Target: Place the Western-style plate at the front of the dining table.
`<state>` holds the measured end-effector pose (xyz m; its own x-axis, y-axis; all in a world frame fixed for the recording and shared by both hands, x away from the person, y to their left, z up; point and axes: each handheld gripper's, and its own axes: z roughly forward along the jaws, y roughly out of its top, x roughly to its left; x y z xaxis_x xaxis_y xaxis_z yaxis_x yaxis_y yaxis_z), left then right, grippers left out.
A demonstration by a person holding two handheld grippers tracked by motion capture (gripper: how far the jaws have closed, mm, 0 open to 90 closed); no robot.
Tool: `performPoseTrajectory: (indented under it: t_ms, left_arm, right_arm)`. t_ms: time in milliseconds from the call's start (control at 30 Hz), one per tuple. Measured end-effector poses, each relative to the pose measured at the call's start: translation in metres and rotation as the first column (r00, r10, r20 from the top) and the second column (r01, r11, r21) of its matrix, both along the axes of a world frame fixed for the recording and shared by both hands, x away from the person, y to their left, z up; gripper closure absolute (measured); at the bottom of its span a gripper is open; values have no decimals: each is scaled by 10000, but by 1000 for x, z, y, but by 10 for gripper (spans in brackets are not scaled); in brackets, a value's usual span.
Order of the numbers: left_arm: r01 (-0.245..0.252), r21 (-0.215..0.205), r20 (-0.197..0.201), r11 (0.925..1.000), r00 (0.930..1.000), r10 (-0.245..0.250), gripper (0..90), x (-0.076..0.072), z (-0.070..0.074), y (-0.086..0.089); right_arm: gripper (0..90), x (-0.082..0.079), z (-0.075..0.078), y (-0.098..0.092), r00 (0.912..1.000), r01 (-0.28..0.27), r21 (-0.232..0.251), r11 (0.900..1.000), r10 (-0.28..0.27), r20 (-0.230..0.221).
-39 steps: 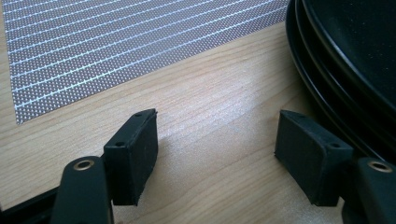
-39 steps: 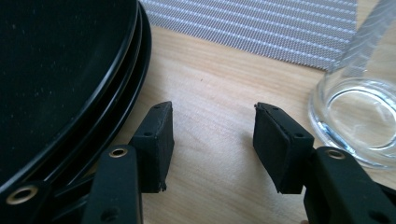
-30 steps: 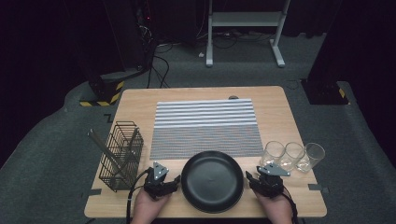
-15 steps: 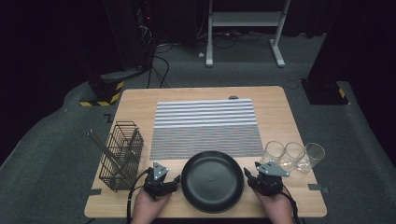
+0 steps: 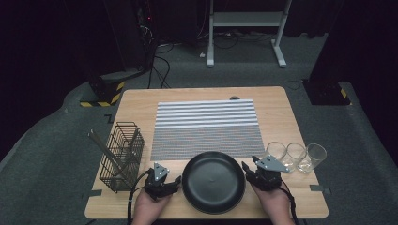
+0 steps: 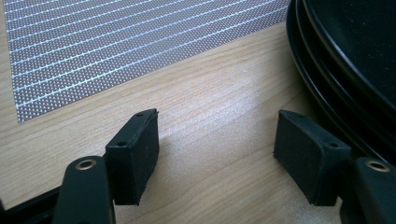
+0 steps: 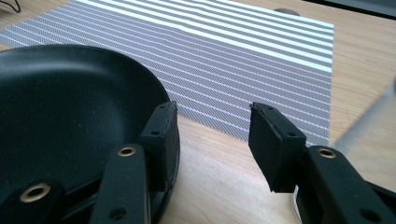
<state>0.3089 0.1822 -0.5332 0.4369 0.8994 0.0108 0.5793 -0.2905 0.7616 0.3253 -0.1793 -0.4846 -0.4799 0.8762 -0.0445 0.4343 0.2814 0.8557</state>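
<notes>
Wire basket stands at the left edge of the wooden table, with thin utensils leaning out of it toward the left. Just to its right, at the near edge, the left gripper rests in the person's left hand, pointing toward the black plate. In the left gripper view its jaws stand apart with only bare wood between them; the right pad sits just beside the plate's rim, and contact with it cannot be told. Nothing is held.

The black plate lies at the centre of the near edge, between the two grippers. Its far rim overlaps the near edge of the striped placemat, which covers the middle of the table. The left gripper view shows stacked rims, so more than one plate may lie there.

To the right of the plate, the right gripper points at the rim. Its jaws have just been closing. In the right gripper view the left pad sits at the plate's edge and the right pad is over bare wood, clear of the plate; the jaws are parted and grip nothing.

Three clear glasses stand in a row just beyond the right gripper, near the right edge.
</notes>
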Motion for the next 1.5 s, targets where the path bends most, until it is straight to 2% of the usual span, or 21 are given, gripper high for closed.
performPoseTrajectory:
  t_ms: [167, 400, 633, 867, 900, 1167, 1300, 1433, 1467, 1500]
  left_arm:
    - [-6, 20, 6, 10000, 10000, 6, 312, 0, 0, 0]
    - [-18, 4, 1, 10000, 10000, 18, 312, 0, 0, 0]
    - [4, 50, -15, 10000, 10000, -4, 312, 0, 0, 0]
    - [-100, 11, -1, 9999, 10000, 100, 339, 0, 0, 1]
    - [-104, -66, -16, 9999, 9999, 104, 339, 0, 0, 1]
    - [-99, -397, -82, 9992, 9999, 96, 354, 0, 1, 5]
    - [-52, -459, -60, 9989, 10000, 49, 403, -1, 1, 6]
    - [-101, -547, -34, 9985, 9999, 100, 453, -2, 1, 7]
    - [-101, -547, -34, 9985, 9999, 100, 462, -2, 1, 7]
    - [-68, -646, -112, 9979, 9999, 61, 468, -1, 1, 8]
  right_arm:
    - [532, 7, 0, 7, 9996, -188, 179, 9997, 191, -204]
    - [567, 7, -4, 8, 9976, -491, 371, 9981, 509, -472]
    - [588, 3, -6, 4, 9964, -541, 577, 9969, 577, -623]
    - [603, -2, -10, 4, 9946, -623, 487, 9969, 660, -805]
    - [604, -3, -10, 6, 9955, -488, 403, 9980, 519, -792]
    - [650, -4, -11, 6, 9944, -491, 363, 9981, 523, -916]
    - [658, -5, -12, 4, 9923, -432, 604, 9972, 498, -1138]
    - [683, -4, -13, 0, 9868, -408, 1107, 9930, 574, -1516]
    - [683, -4, -13, 0, 9868, -408, 1107, 9930, 574, -1516]
    - [694, -2, -15, -1, 9833, -421, 1312, 9905, 643, -1704]
